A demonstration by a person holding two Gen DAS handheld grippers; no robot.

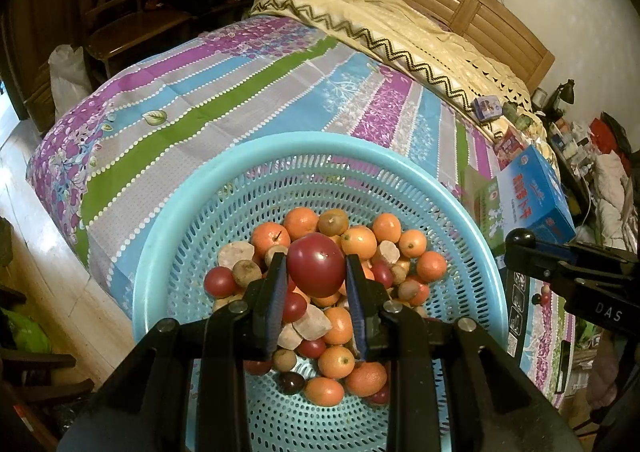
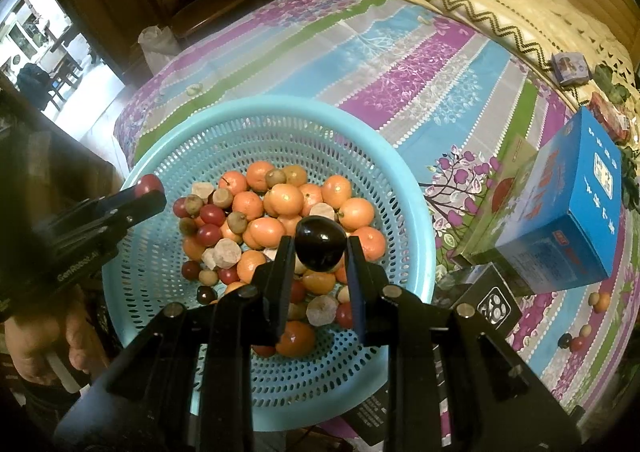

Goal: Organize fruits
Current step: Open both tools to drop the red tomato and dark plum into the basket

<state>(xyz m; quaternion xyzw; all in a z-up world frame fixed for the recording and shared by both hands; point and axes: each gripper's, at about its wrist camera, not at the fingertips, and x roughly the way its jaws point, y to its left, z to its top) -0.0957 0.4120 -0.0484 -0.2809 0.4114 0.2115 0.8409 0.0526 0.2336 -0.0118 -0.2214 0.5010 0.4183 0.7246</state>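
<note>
Striped floral cloth (image 1: 248,92) covers the bed that carries everything, with a cream quilt (image 1: 380,16) bunched toward the wooden headboard (image 1: 480,12). On the cloth sits my blue basket (image 1: 168,220), its perforated floor heaped with small oranges (image 1: 358,241), red fruits, brownish round ones and pale chunks.

My left gripper (image 1: 316,272) hangs over the basket, pointed down and forward at the pile. Its fingers (image 1: 276,284) are closed most of the way onto a red fruit (image 1: 316,268), which they pinch from both sides, lifted clear above the heap. From the right wrist view that gripper comes in from the left over the basket's rim, and I see the hand (image 2: 44,344) gripping its handle below.

My right gripper (image 2: 320,252) is over the near-right part of the basket, angled the same way. Its fingers (image 2: 286,260) clamp a dark, glossy fruit (image 2: 320,248), nearly black, held above the oranges.

Right of the basket stands a blue box (image 2: 568,212) beside a green one (image 2: 500,204), and a few loose fruits (image 2: 580,336) lie on the cloth nearer me.
</note>
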